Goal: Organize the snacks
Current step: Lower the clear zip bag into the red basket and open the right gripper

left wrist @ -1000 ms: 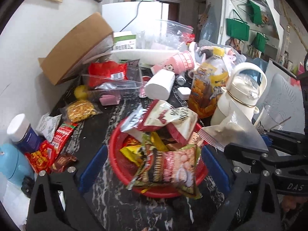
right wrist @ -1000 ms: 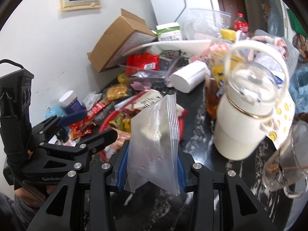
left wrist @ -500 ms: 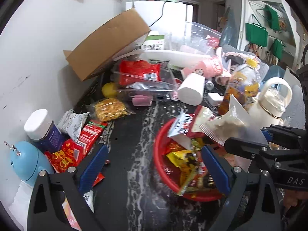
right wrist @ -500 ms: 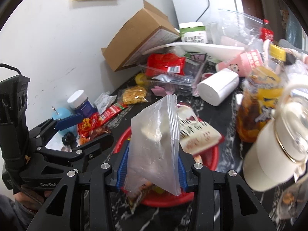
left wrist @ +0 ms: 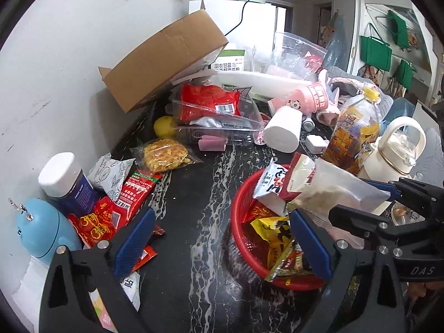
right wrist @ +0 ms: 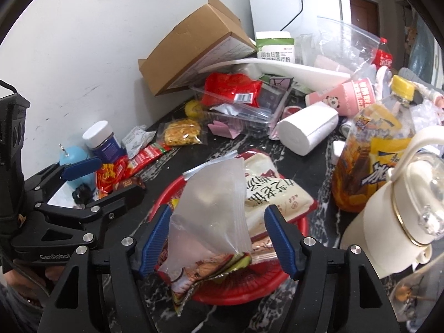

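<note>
Right wrist view: right hand-held gripper (right wrist: 217, 237) is opening, pads clear of the clear zip bag (right wrist: 213, 208) between them, over the red basket (right wrist: 294, 260). Released tilted, it could slide off the heaped packets onto the bench (right wrist: 194, 163).

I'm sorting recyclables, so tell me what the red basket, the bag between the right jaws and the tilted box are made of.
Red basket: looks like glossy moulded plastic, with a perforated mesh wall.
Zip bag: thin clear plastic film, slightly frosted, creased, with a ridged zip strip on one edge.
Tilted box: brown matte corrugated cardboard, judging by its folded flaps and raw edges.
</note>
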Demonstrator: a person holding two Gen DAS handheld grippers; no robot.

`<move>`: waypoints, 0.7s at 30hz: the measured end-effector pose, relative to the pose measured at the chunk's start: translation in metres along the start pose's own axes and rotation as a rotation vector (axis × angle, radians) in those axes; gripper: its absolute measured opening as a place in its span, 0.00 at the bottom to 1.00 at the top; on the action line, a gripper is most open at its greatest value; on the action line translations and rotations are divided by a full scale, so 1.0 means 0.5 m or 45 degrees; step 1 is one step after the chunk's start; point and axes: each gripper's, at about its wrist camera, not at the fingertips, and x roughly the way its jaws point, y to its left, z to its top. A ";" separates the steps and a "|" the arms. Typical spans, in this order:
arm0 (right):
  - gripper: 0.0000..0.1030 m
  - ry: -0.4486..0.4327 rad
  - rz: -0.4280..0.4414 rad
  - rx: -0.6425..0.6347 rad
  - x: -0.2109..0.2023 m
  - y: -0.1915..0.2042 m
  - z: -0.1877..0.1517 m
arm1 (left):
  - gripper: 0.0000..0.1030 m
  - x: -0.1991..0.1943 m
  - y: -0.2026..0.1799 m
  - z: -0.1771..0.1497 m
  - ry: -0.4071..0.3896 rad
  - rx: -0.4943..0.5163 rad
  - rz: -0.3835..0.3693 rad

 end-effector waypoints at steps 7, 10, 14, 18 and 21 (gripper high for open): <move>0.67 -0.031 -0.042 0.022 -0.040 -0.012 -0.008 | 0.96 -0.033 -0.027 0.002 -0.020 0.027 -0.009; 0.67 -0.046 -0.058 0.028 -0.060 -0.015 -0.013 | 0.96 -0.053 -0.037 0.003 -0.031 0.037 -0.008; 0.67 -0.070 -0.084 0.030 -0.093 -0.013 -0.017 | 0.96 -0.082 -0.051 0.006 -0.050 0.050 -0.004; 0.67 -0.104 -0.103 0.026 -0.130 -0.006 -0.023 | 0.96 -0.115 -0.067 0.010 -0.076 0.071 -0.002; 0.67 -0.135 -0.113 0.020 -0.162 0.001 -0.028 | 0.96 -0.138 -0.077 0.010 -0.095 0.083 -0.006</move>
